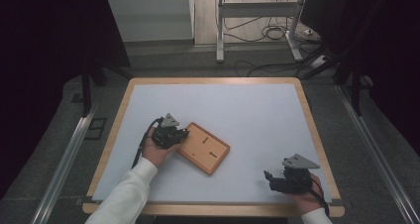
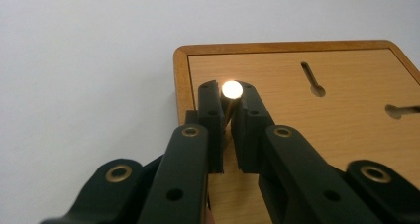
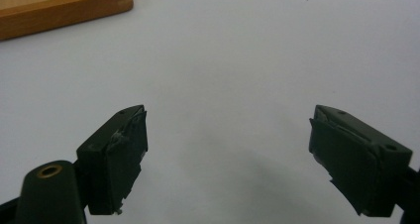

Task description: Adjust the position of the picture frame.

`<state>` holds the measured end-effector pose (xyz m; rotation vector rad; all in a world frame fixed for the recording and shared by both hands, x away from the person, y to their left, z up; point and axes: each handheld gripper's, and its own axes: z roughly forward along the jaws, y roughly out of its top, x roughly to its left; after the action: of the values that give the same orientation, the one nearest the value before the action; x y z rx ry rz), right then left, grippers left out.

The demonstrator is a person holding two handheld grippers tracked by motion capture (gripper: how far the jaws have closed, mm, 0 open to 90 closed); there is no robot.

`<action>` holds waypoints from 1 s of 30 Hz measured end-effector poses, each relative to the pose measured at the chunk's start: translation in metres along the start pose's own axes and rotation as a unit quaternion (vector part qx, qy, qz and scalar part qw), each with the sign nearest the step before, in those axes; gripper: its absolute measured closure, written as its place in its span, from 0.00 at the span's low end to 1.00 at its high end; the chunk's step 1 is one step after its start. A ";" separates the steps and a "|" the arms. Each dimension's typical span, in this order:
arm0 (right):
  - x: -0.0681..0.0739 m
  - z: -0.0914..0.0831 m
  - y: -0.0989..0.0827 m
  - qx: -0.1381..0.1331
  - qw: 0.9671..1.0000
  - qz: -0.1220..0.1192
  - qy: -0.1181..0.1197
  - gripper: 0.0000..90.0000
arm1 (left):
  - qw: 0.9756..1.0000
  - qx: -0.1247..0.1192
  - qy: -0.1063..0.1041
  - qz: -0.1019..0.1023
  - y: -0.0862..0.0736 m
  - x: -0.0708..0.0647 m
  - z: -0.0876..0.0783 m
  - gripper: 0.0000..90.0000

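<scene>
Peg (image 2: pixel 232 90), a small pale round-ended pin, sits clamped between the pads of the left hand-held gripper (image 2: pixel 229 92), pointing along the jaws so its bright end face looks out past their tips. It hangs over the near left corner of the wooden board (image 2: pixel 317 135), just inside the raised rim. Two keyhole slots (image 2: pixel 312 80) lie further across the board, up and to the right of the tips in the left gripper view, the nearer one running roughly along the line the jaws point; the peg would likely have to travel that way and tip down to meet one. In the high view the left hand-held gripper (image 1: pixel 179 134) rests at the board's (image 1: pixel 204 147) left end, while the right hand-held gripper (image 1: pixel 271 180) waits well apart near the front right of the white surface (image 1: pixel 247 110), its jaws spread wide on nothing (image 3: pixel 228 149). Plenty of bare room lies around the board on all sides
</scene>
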<state>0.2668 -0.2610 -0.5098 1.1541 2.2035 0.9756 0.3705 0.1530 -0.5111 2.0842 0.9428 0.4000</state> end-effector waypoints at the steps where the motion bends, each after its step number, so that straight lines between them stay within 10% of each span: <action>1: 0.000 0.000 0.000 0.000 1.000 0.000 0.000 0.17 | 1.000 -0.001 -0.003 0.003 0.001 -0.002 0.001 0.93; 30: 0.001 0.000 0.000 0.002 1.000 -0.002 0.002 0.17 | 0.998 0.000 -0.050 0.029 0.027 -0.029 0.035 0.93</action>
<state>0.2664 -0.2605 -0.5103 1.1488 2.2103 0.9728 0.3838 0.1020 -0.5109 2.1140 0.8255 0.3219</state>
